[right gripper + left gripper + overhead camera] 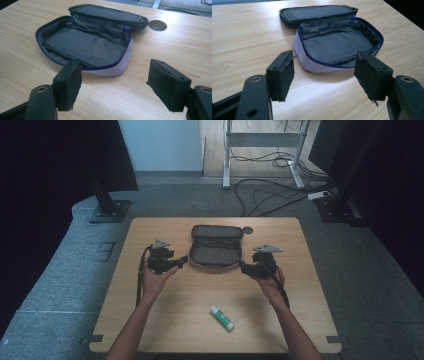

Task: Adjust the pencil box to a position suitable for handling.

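An open pencil case with a grey lining and a blue zip lies at the middle back of the wooden table, its lid folded away. It looks empty inside in both gripper views. My left gripper is open just left of the case, jaws pointing at its near left corner. On the other side my right gripper is open too, aimed at the case's near right corner. A glue stick with a green label lies on the table nearer the person, between the forearms.
A round cable hole sits in the tabletop just right of the case's lid. Beyond the table are a black stand base, desk legs and loose cables on the floor.
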`<state>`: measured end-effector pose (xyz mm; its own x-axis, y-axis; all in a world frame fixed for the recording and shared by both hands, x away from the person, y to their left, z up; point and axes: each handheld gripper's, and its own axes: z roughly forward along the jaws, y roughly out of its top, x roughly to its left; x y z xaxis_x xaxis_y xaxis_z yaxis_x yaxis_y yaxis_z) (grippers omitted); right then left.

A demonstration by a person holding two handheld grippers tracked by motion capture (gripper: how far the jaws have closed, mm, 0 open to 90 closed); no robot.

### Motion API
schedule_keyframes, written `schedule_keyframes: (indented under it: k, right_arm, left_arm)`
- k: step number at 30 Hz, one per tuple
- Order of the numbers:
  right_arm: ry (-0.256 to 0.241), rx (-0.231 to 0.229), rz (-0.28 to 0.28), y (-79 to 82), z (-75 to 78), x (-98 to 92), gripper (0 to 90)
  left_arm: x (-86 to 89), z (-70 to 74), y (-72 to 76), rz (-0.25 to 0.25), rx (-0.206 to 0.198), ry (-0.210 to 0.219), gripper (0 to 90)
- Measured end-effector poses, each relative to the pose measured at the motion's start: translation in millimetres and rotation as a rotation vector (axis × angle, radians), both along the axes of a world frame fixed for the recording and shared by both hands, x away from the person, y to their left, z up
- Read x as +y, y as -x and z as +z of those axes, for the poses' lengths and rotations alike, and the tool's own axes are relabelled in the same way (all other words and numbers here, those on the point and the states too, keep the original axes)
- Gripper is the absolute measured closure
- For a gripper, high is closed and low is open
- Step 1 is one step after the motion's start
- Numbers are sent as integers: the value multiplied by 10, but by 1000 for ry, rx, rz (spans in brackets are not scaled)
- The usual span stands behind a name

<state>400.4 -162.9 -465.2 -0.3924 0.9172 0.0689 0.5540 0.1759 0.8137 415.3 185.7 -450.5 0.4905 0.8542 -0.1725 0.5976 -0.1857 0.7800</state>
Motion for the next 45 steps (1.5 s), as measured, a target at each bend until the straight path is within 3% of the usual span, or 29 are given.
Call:
schedule_keyframes:
  k: [18,33,34,45]
  right_arm:
    - [12,29,-15,-225,-125,64,293]
    - [20,53,-27,-438,-290,145,318]
    - [25,60,-26,-471,-317,166,318]
    - [54,73,-25,-646,-440,267,342]
  left_arm:
    - [-179,-98,-194,-1,26,-22,331]
    - [-265,-211,-509,18,51,-53,346]
    - [-254,-247,-570,22,69,-58,346]
    - [-317,-430,-716,32,99,-72,359]
